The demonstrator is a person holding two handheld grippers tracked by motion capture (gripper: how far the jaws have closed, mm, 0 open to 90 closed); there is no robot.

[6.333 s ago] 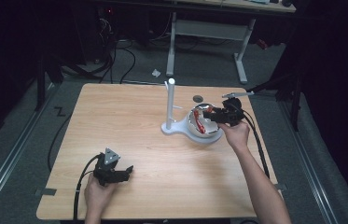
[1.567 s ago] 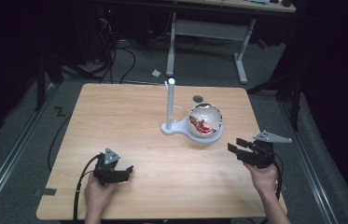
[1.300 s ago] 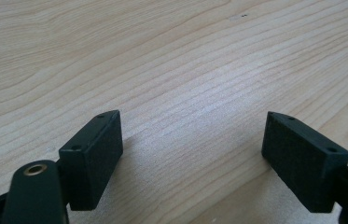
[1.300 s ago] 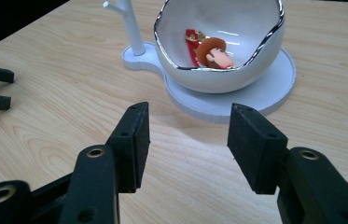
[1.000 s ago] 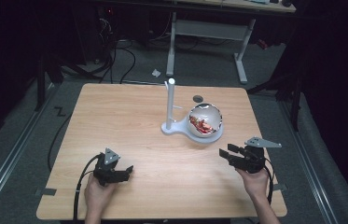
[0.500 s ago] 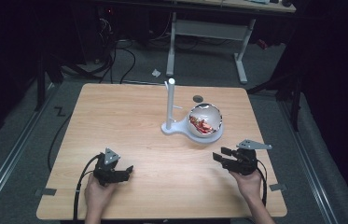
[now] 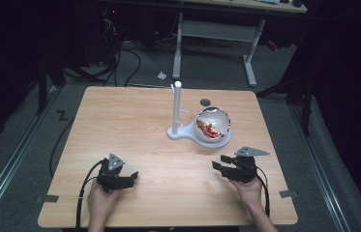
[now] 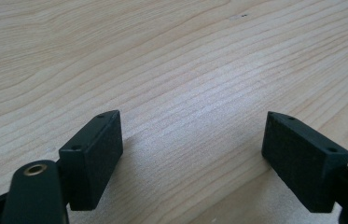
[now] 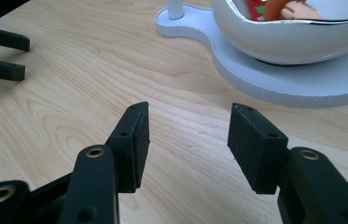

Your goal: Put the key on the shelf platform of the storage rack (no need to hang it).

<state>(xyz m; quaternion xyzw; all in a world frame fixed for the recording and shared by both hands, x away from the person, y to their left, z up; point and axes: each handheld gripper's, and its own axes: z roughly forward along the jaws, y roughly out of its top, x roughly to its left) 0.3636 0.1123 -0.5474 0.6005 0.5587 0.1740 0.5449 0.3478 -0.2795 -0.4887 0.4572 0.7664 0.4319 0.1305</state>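
The left tool [image 7: 130, 176] rests low on the near left part of the wooden tabletop [image 7: 134, 125], gripped by the person's left hand [image 7: 101, 200]. In the left gripper view its 2 black jaws stand wide apart over bare wood grain, with nothing between them.

The right tool [image 7: 218, 163] sits at the near right part of the tabletop, held by the right hand [image 7: 248, 187], its jaws pointing toward the left tool. In the right gripper view [image 9: 188, 133] the jaws are parted with a moderate gap, narrower than the left tool's, and hold nothing; only bare wood lies between the pads.

The white bowl [image 7: 213, 123], shiny inside and holding red and orange pieces [image 7: 210, 130], sits on the round part of a flat white base [image 7: 220, 143], beyond the right tool and a little to its left, apart from it. A white post [image 7: 177, 107] rises upright from the narrower end of that base, just left of the bowl. In the right gripper view the bowl [image 9: 297, 35] and base [image 9: 302, 84] lie close ahead of the jaws, up and to the right, untouched.
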